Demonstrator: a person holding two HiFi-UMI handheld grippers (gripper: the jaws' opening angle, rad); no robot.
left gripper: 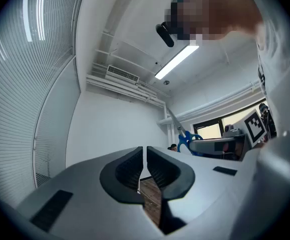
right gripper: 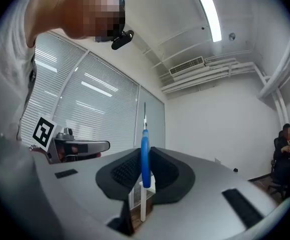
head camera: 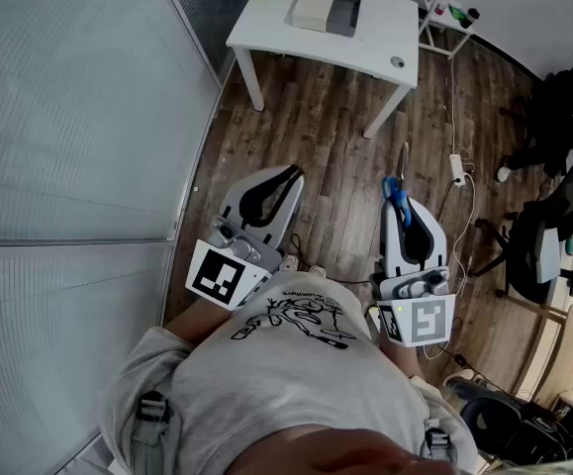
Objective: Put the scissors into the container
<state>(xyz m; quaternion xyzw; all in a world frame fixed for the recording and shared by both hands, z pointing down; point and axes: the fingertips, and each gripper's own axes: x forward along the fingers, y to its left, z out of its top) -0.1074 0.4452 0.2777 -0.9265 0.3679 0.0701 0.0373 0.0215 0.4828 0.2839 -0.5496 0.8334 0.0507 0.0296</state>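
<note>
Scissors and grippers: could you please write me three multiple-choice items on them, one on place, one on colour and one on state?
1. Where are the scissors?
A. on the table
B. in the right gripper
C. in the container
2. What colour is their handle?
A. red
B. blue
C. yellow
3. How is the left gripper?
A. wide open
B. shut on the scissors
C. shut, empty
Answers: 1 B, its fingers clamp the handle; 2 B, blue shows in every view; 3 C, its fingers are closed with nothing between.
</note>
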